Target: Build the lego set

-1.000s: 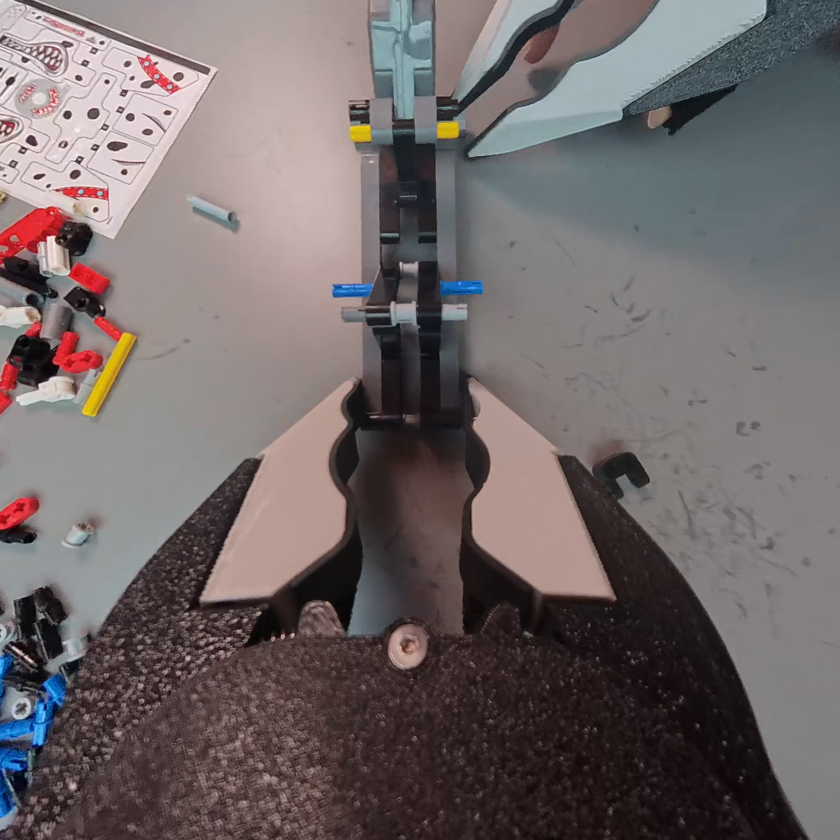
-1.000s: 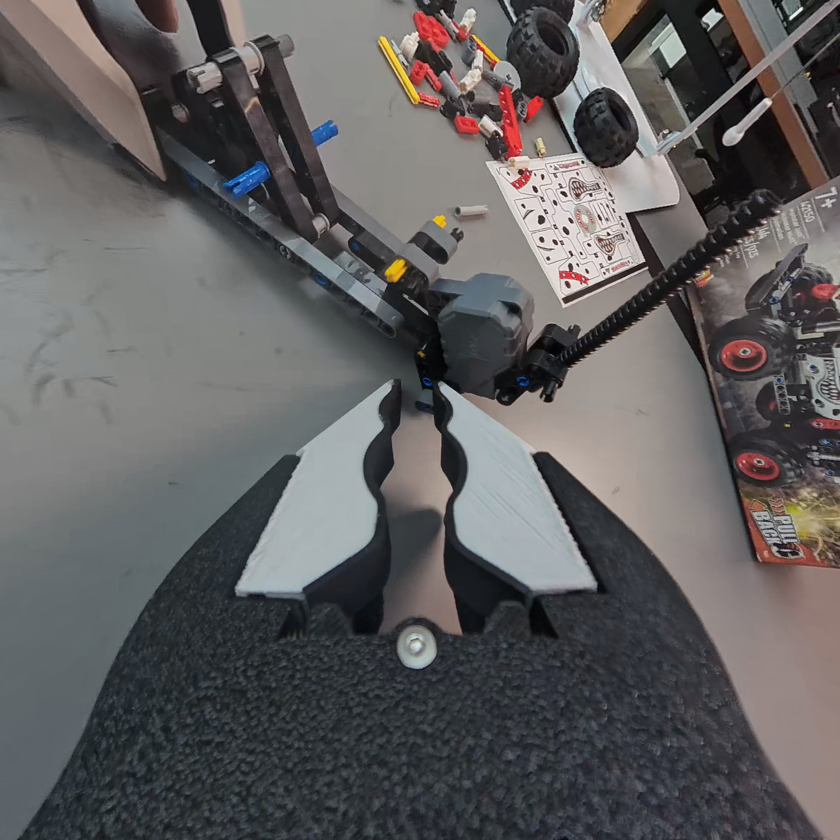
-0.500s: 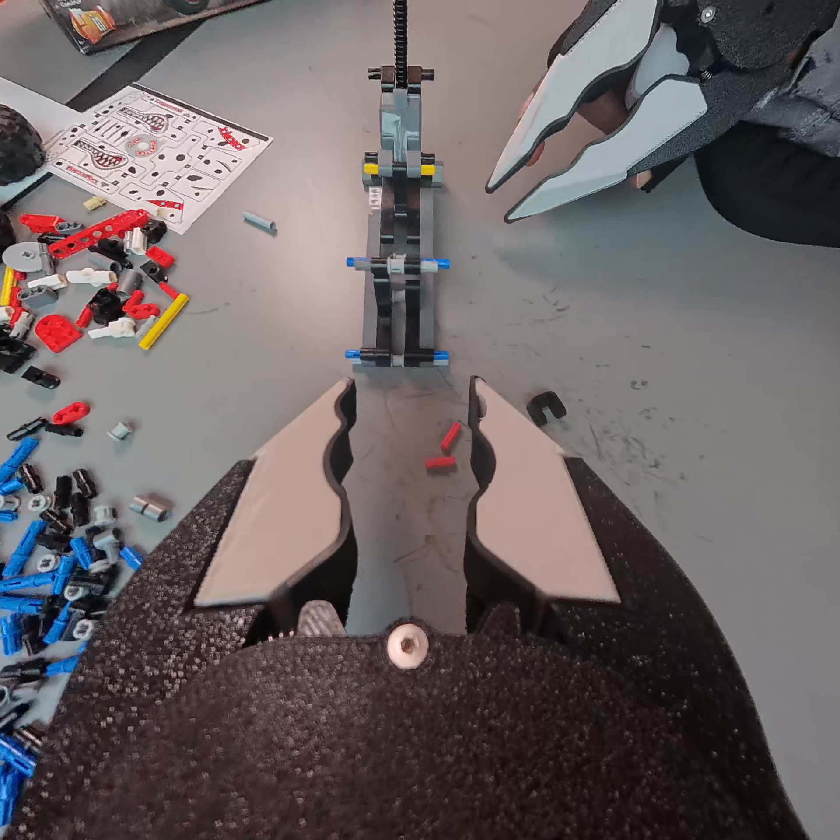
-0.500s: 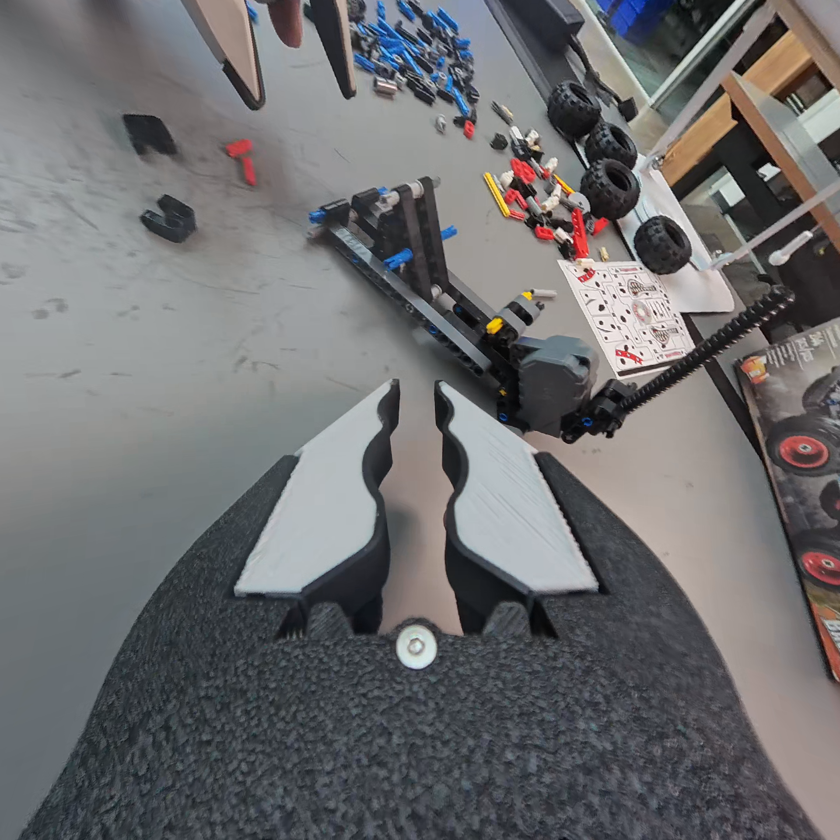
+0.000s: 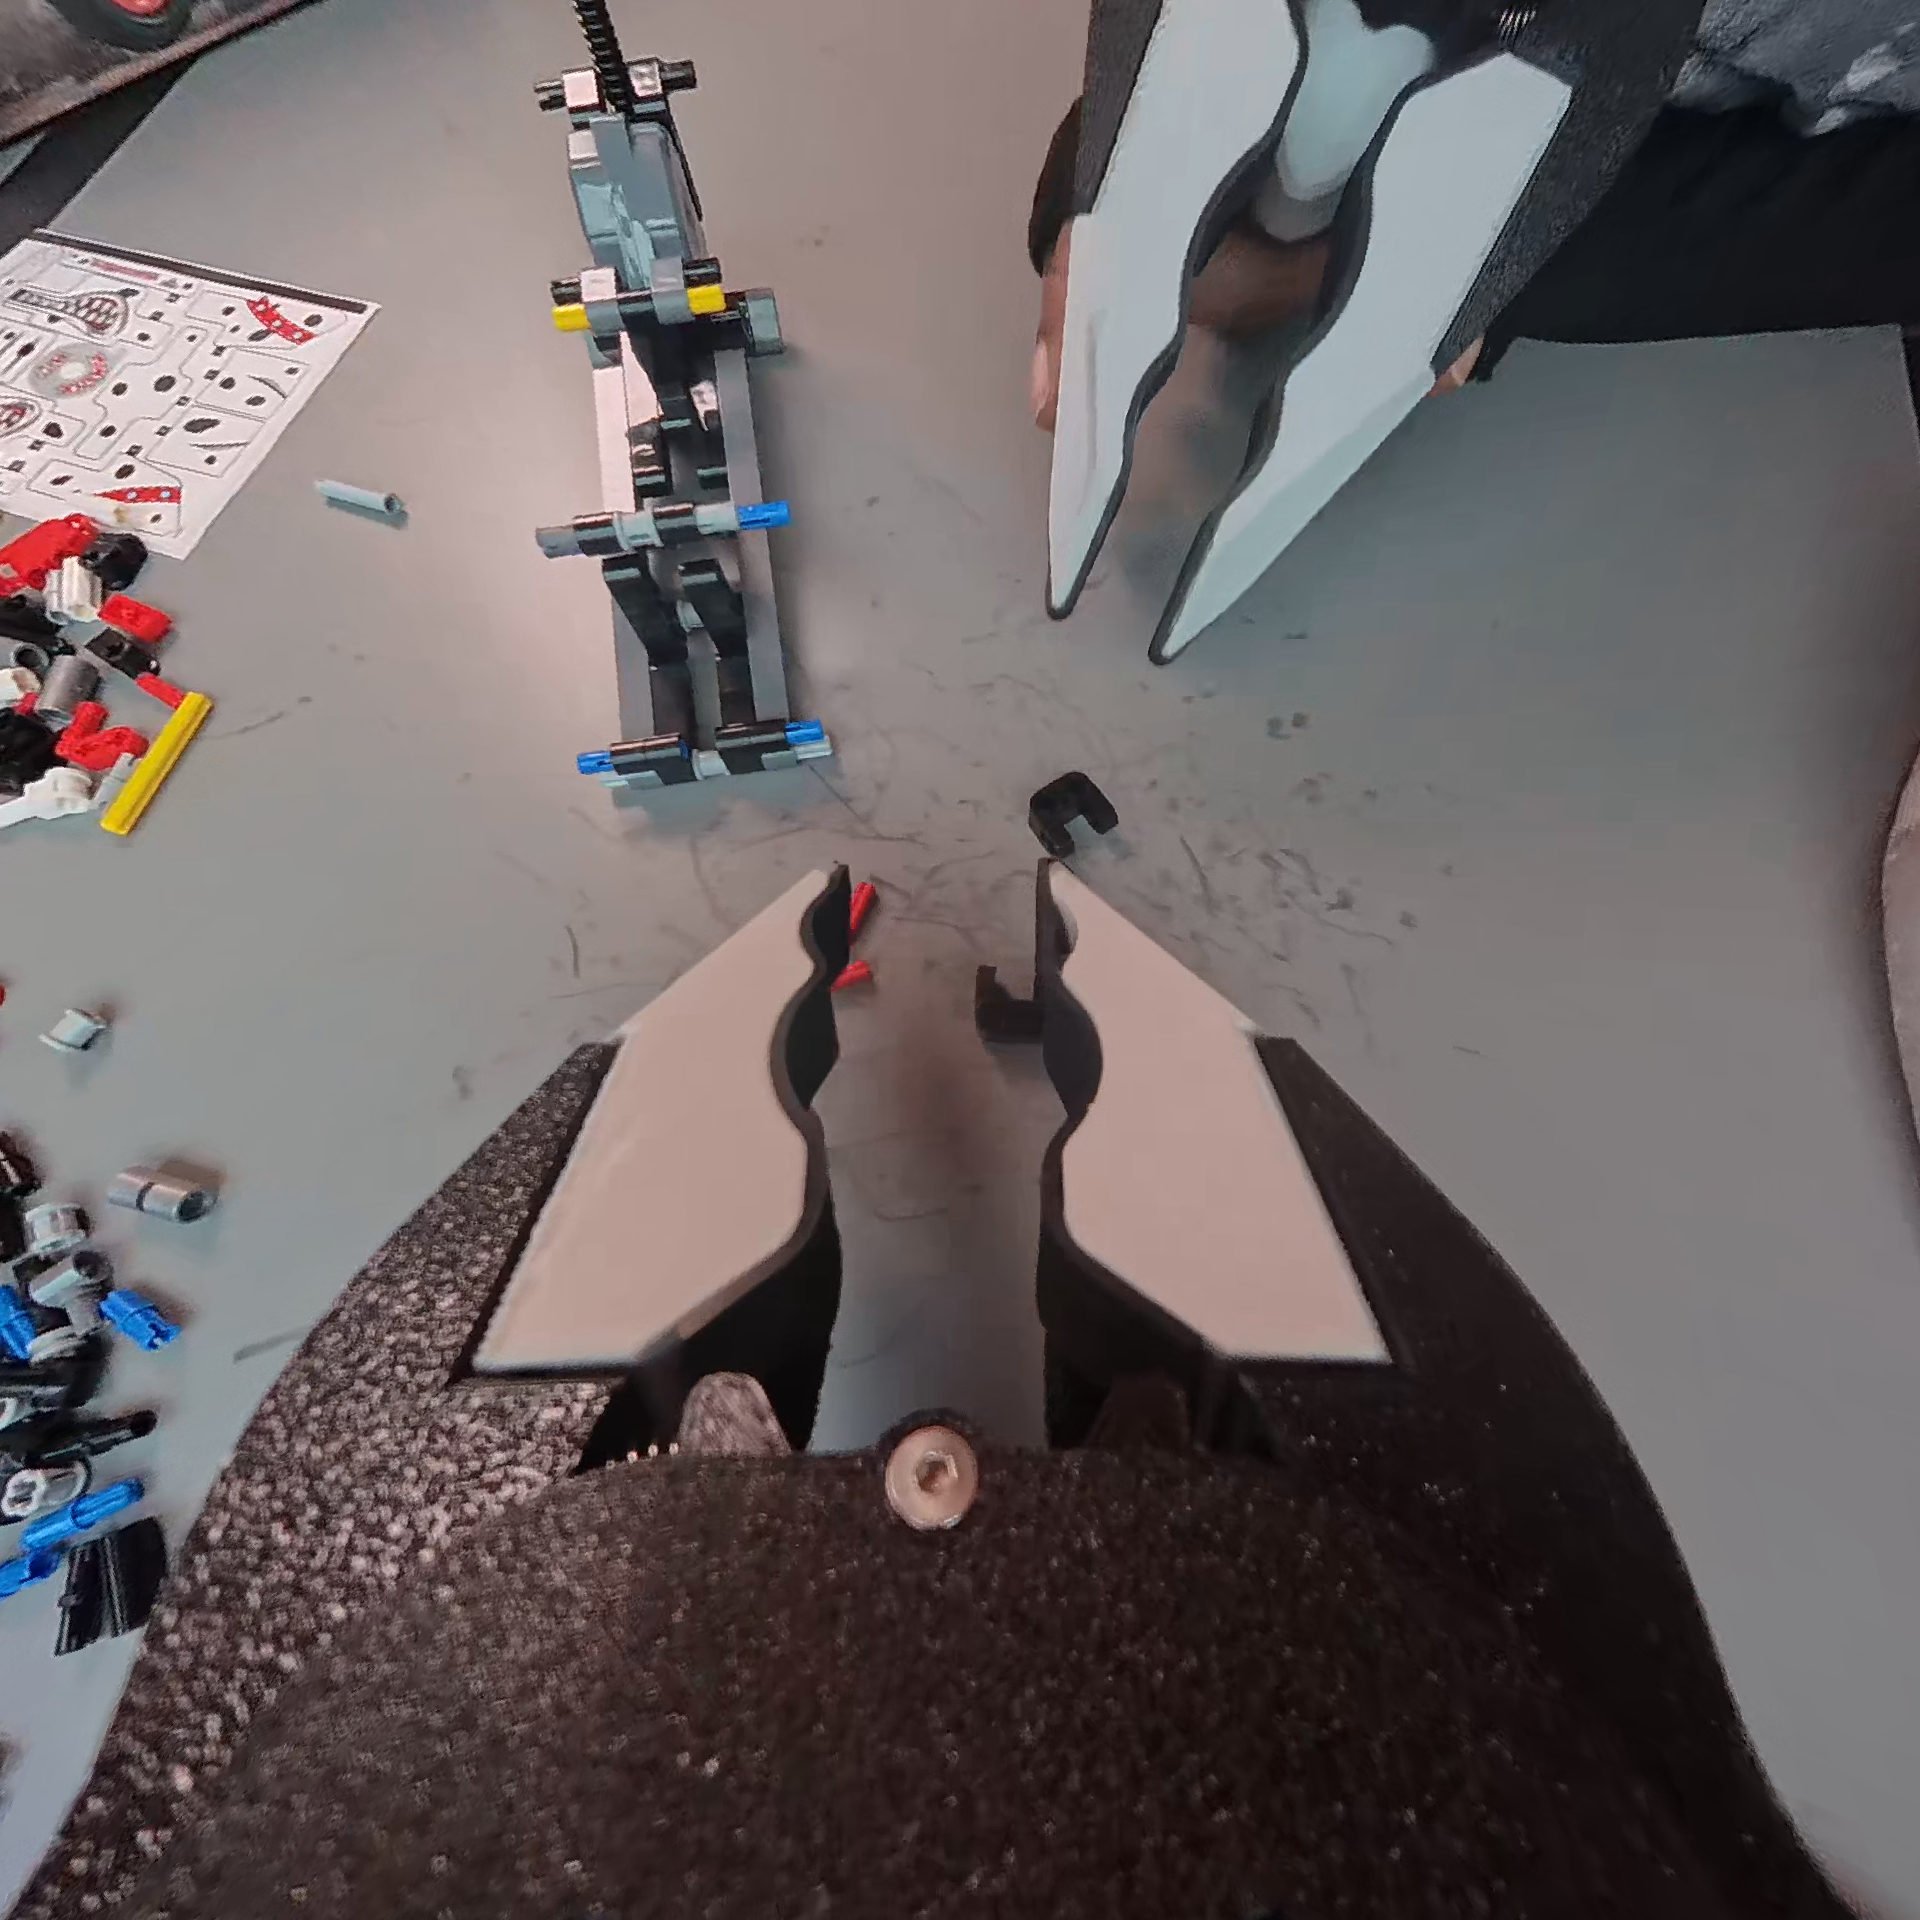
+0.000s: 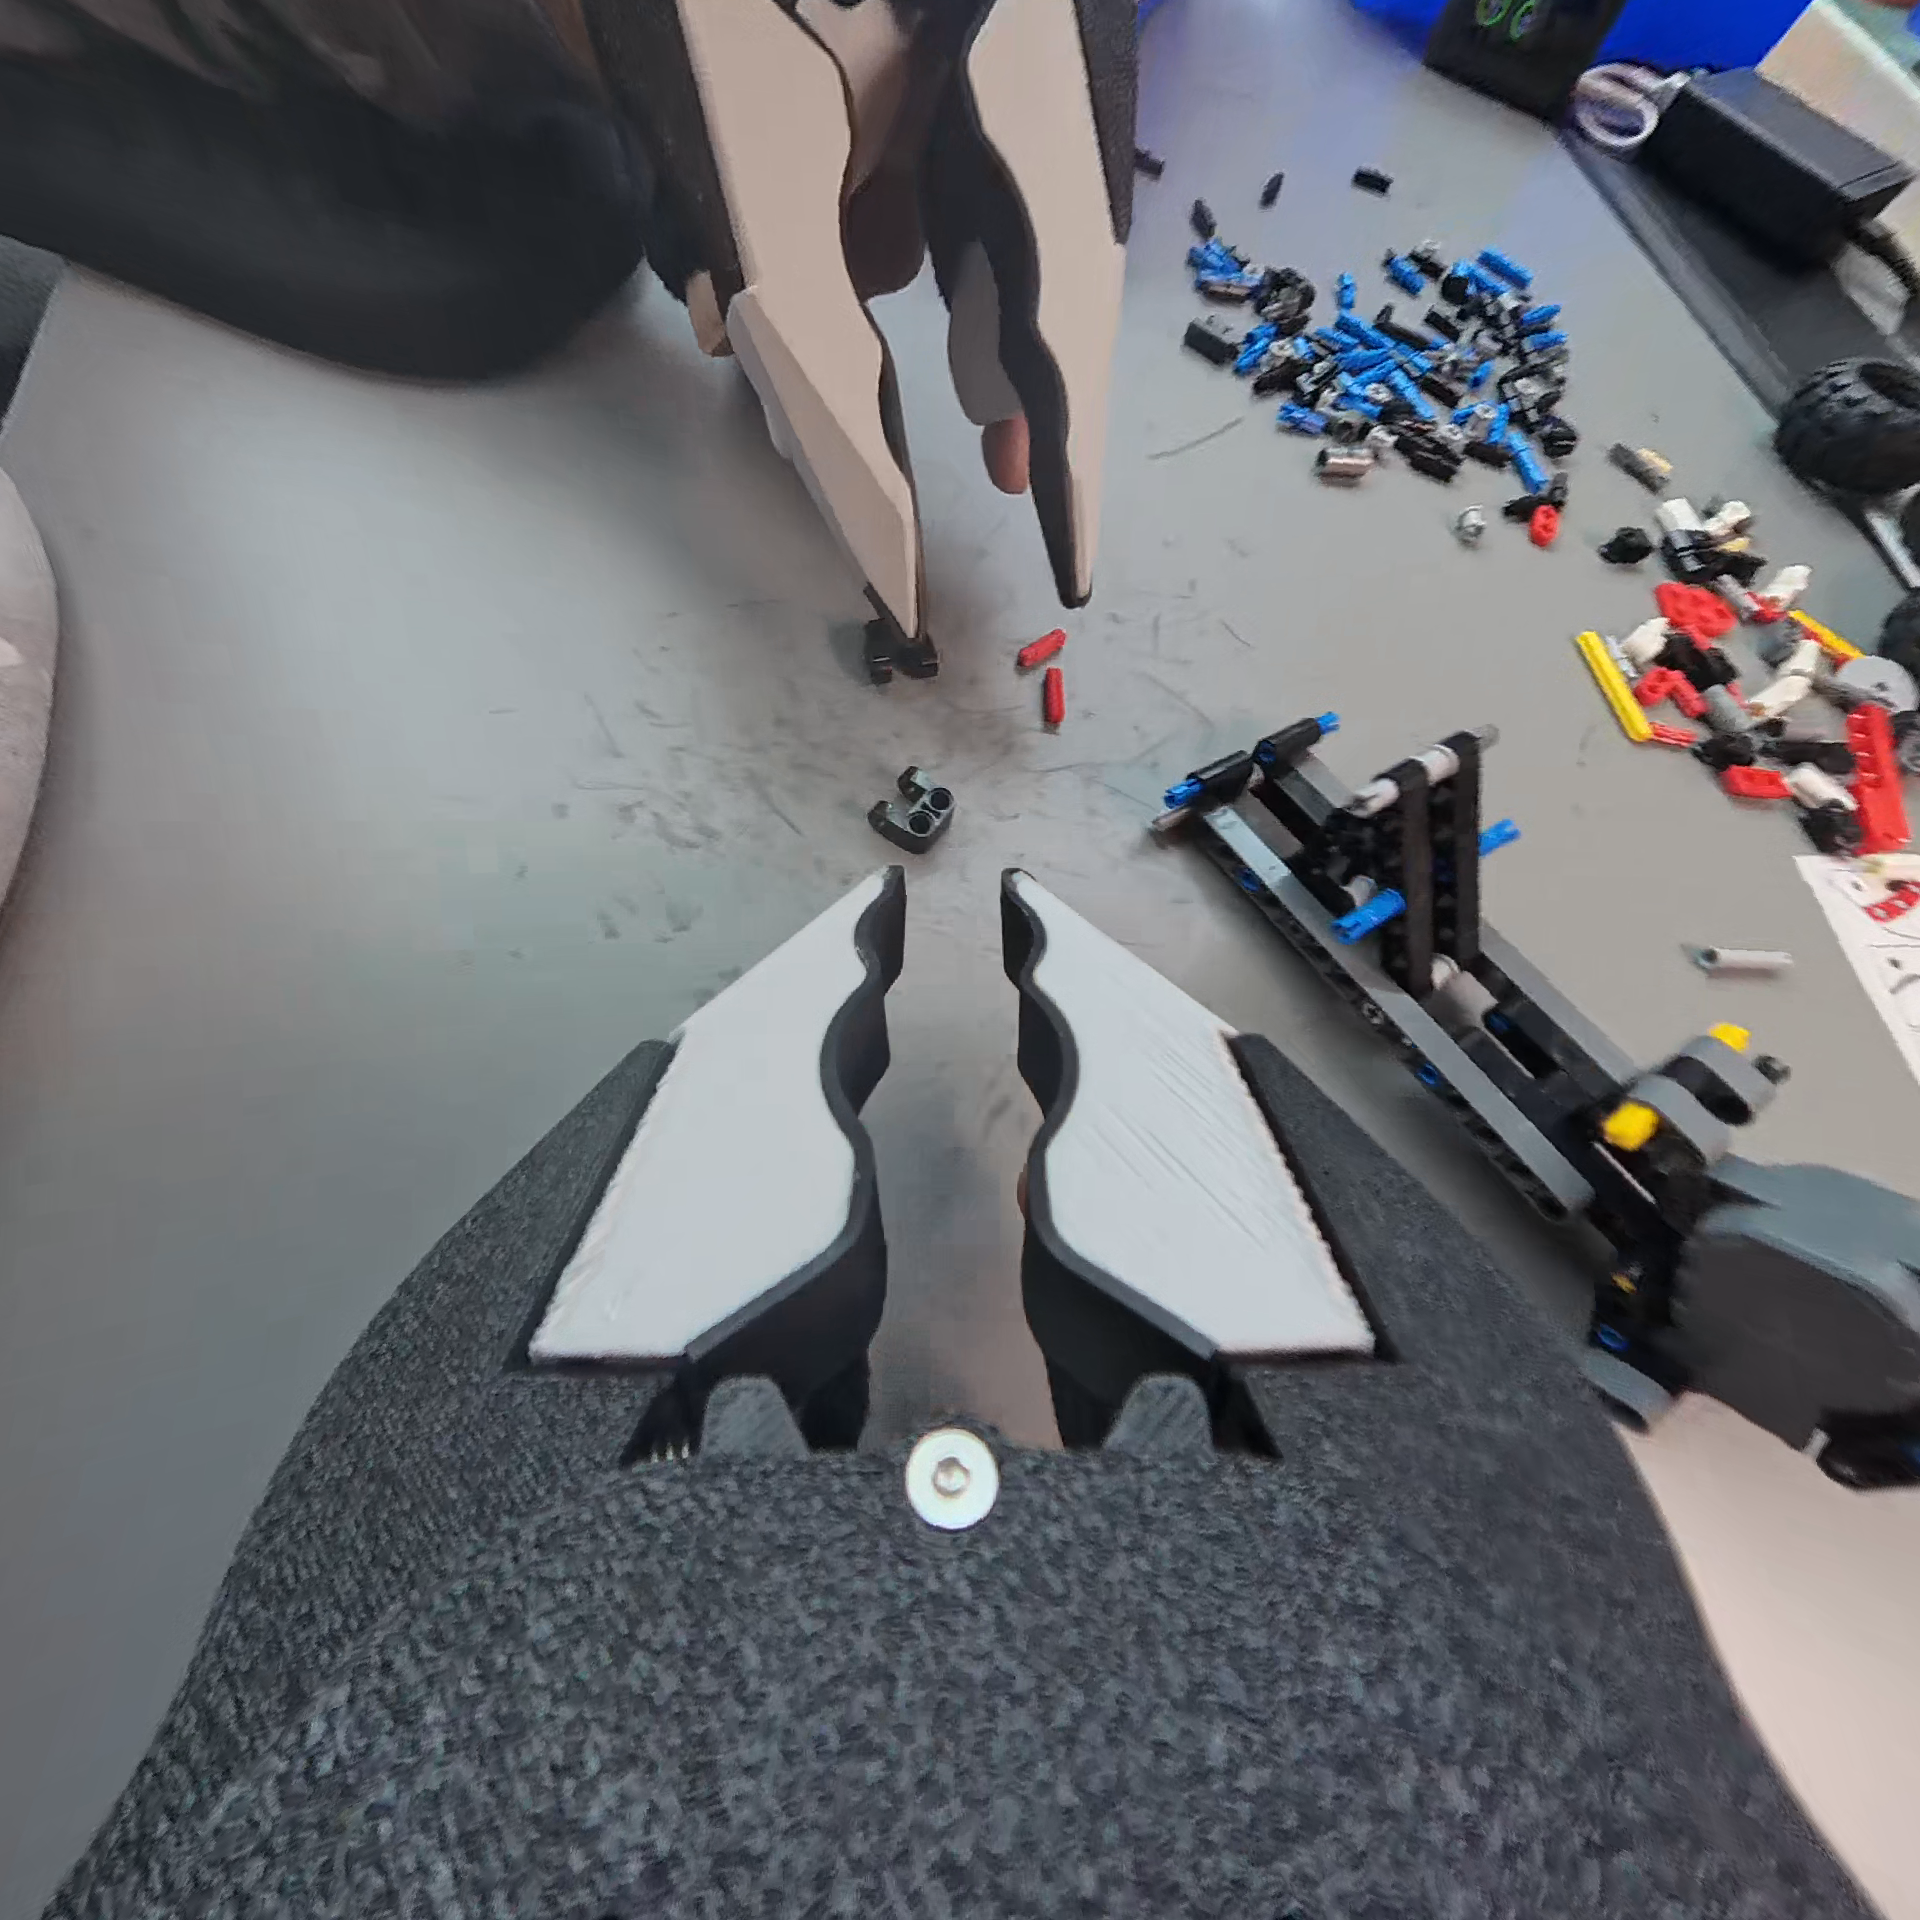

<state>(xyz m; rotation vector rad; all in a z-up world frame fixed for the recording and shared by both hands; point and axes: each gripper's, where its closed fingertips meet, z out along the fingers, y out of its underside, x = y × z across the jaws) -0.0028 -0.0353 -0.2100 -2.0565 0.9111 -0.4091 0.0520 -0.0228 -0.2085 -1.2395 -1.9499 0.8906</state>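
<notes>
The long grey and black chassis with blue pins and a grey motor block lies on the grey table; it also shows in the right wrist view. My left gripper is open and empty, low over two red pins and a small black piece by its right finger. A black connector lies just ahead. My right gripper is open and empty, just short of that black connector. The left gripper shows beyond it, over the red pins.
A sticker sheet and a pile of red, black and yellow parts lie left of the chassis. A heap of blue and black pins, black tyres and a black power brick sit farther off. One gripper's finger ends stand about 7 cm off the other's.
My left gripper has backed off the chassis end and now hangs over the red pins. My right gripper has swung from the motor end toward the black connector.
</notes>
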